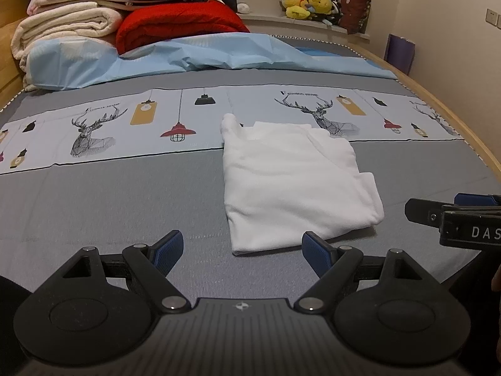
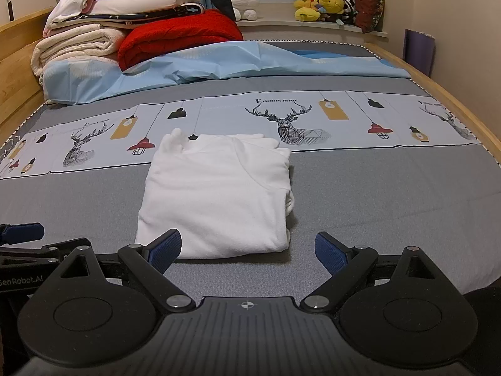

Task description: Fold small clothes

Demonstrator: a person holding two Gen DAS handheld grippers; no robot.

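A small white garment (image 1: pixel 291 181) lies folded into a rough rectangle on the grey bed sheet (image 1: pixel 109 206); it also shows in the right wrist view (image 2: pixel 219 197). A bit of fabric sticks up at its far left corner. My left gripper (image 1: pixel 242 250) is open and empty, just short of the garment's near edge. My right gripper (image 2: pixel 249 250) is open and empty, also just short of the near edge. The right gripper shows at the right edge of the left wrist view (image 1: pixel 454 216). The left gripper shows at the left edge of the right wrist view (image 2: pixel 22 235).
Folded blankets (image 2: pixel 78 44), a red quilt (image 2: pixel 178 34) and a light blue sheet (image 2: pixel 219 62) lie at the head of the bed. Plush toys (image 2: pixel 319 3) sit on the windowsill. A wooden bed frame (image 2: pixel 454 100) runs along the right side.
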